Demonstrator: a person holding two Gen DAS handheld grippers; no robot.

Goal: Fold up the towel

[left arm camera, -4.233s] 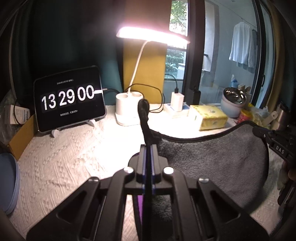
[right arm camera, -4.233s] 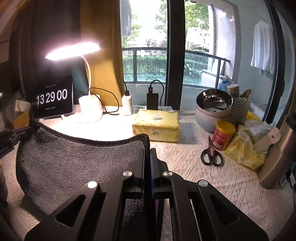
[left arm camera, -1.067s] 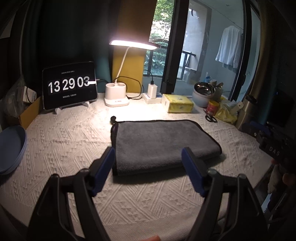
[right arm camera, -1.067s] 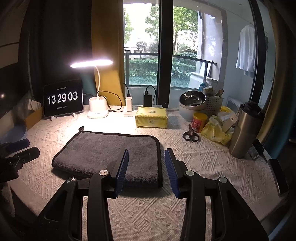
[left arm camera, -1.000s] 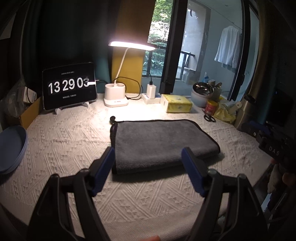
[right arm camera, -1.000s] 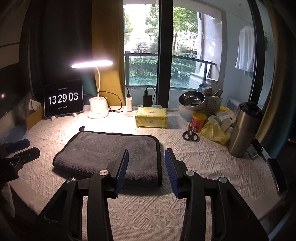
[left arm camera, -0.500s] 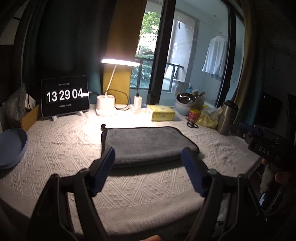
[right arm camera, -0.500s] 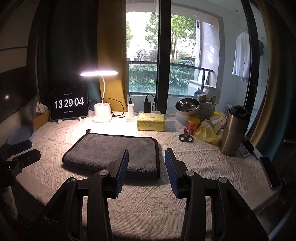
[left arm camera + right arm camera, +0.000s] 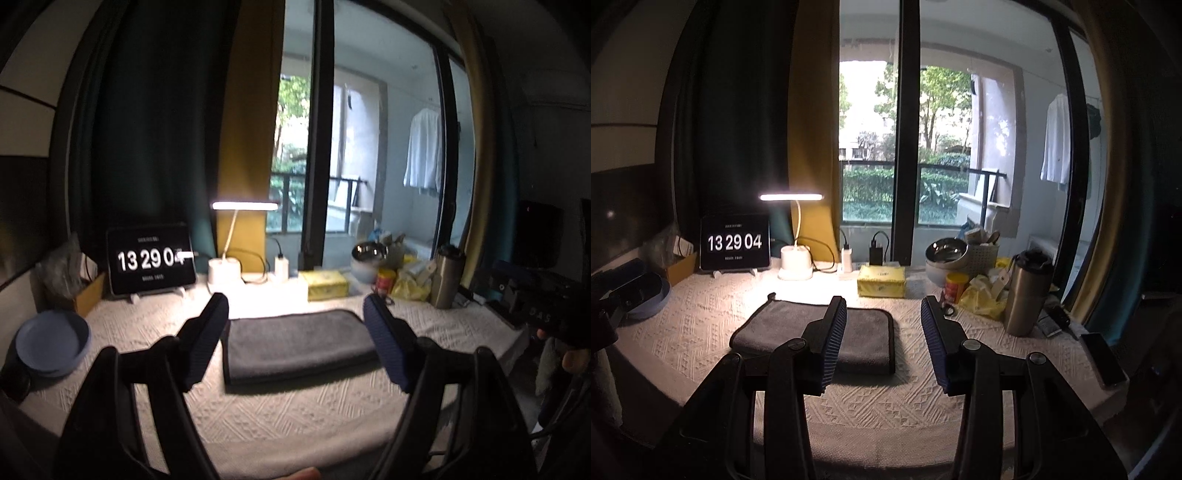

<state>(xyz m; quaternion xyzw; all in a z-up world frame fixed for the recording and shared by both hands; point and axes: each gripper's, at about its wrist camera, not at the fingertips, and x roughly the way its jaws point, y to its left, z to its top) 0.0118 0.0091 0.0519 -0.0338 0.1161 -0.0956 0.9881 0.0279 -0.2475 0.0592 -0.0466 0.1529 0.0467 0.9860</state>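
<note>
towel [image 9: 295, 341] folded flat, long axis left-right | both hand-held grippers spread, empty

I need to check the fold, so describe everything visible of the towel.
The towel is dark grey, plush-looking cloth with a black bound edge and a small loop at its far left corner. It lies flat, folded into a neat rectangle of doubled layers, on the white textured tablecloth, in front of the lamp and the yellow box. Nothing but the cloth beneath touches it; both tongs stand open and clear of it.
</note>
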